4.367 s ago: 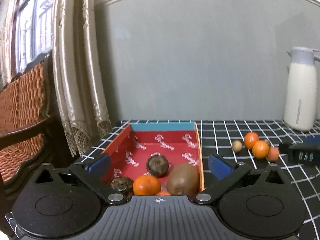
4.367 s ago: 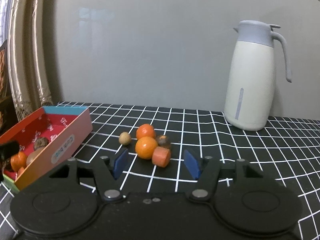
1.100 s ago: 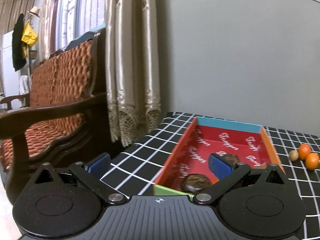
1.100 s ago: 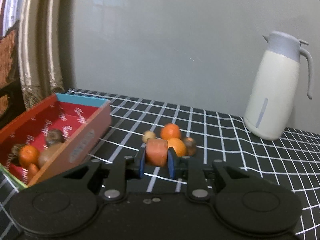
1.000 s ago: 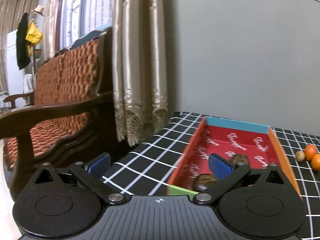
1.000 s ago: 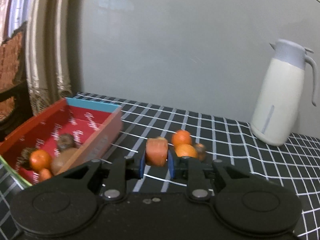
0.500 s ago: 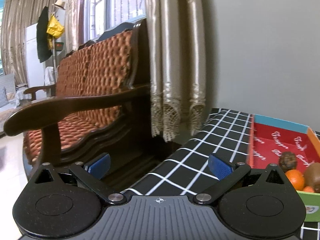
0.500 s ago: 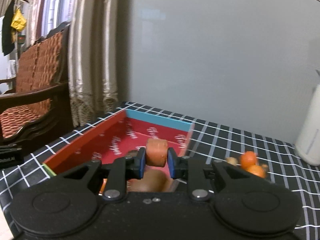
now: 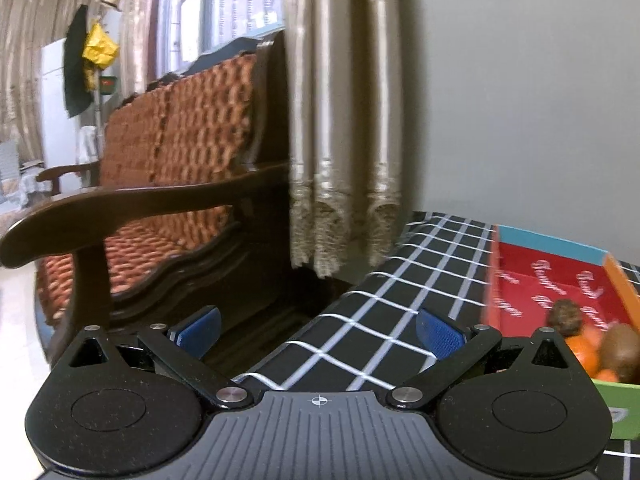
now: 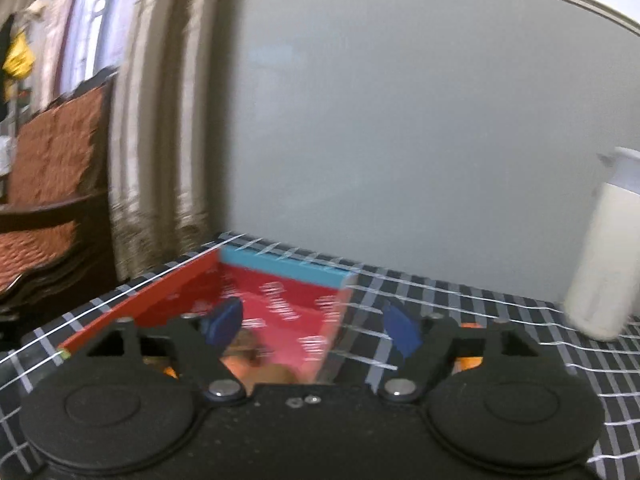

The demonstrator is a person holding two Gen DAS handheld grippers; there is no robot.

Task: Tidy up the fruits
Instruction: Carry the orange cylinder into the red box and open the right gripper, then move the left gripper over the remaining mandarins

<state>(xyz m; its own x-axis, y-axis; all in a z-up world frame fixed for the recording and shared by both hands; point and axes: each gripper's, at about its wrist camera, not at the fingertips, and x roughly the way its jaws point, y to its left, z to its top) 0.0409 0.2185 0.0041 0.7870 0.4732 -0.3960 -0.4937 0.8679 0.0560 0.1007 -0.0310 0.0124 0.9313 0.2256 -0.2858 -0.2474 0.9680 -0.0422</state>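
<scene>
The red box (image 10: 280,304) with a blue far wall lies on the black checked table. My right gripper (image 10: 310,326) hangs over the box's right wall, its jaws opening with nothing between them. Blurred orange and brown fruit (image 10: 244,364) lie in the box just under it. In the left wrist view the same box (image 9: 548,280) is at the far right, holding a dark round fruit (image 9: 565,317), an orange (image 9: 585,354) and a kiwi (image 9: 622,350). My left gripper (image 9: 318,328) stands open and empty above the table's left edge, away from the box.
A cream jug (image 10: 604,256) stands at the right by the grey wall. Orange fruit (image 10: 469,362) peeks out behind my right finger. A wooden settee (image 9: 168,184) with an orange cushion and curtains (image 9: 344,120) lie beyond the table's left edge.
My right gripper carried the orange chunk over the box and opened; the chunk is gone from between its fingers. My left gripper slid left, away from the box.
</scene>
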